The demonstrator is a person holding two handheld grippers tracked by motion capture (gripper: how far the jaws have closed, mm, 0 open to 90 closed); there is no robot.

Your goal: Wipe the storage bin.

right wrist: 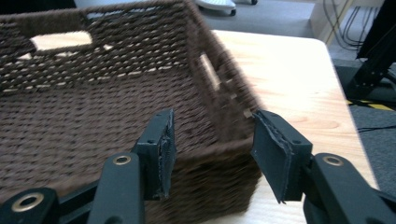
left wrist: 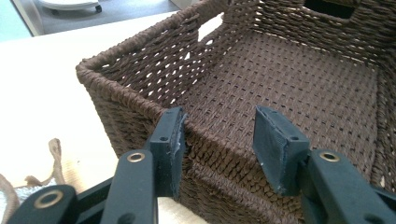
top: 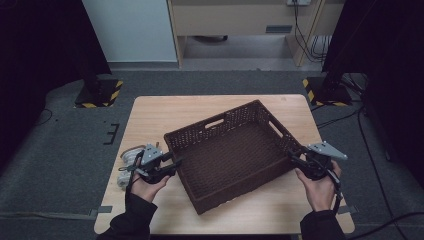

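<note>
Black jaws fill the foreground of the left gripper view, and the left claw (left wrist: 219, 144) stands apart, straddling the near rim of the brown woven basket (left wrist: 289, 79). One pad sits against the outer face of the wall by the corner; the other hangs over the woven floor, clear of the weave. Nothing is clamped.

Over to the right gripper view: the right claw (right wrist: 212, 154) is apart too, jaws set either side of a basket corner, one pad over the inside, one outside above the pale tabletop (right wrist: 299, 84). Blur smears the rim here, so whether a pad touches it I cannot tell.

From the high view the whole layout opens up. Left claw (top: 172, 164) meets the basket's left side, right claw (top: 296, 157) its right corner, each held in a hand coming in from the bottom edge. That basket (top: 227, 152) lies skewed on the tabletop (top: 165, 112), one corner pointing at the person, its near corner close to the front edge. Bare wood runs wide behind it and along the left strip; on the right the basket corner nears the tabletop's edge, with little room.

Something the gripper views barely give: a pale bundle of cloth and cord (top: 127, 162) lies just behind the left hand near the tabletop's left edge. A frayed end (left wrist: 51, 161) of it peeks into the left gripper view. Handle slots in the walls show plainly from both gripper cameras.
</note>
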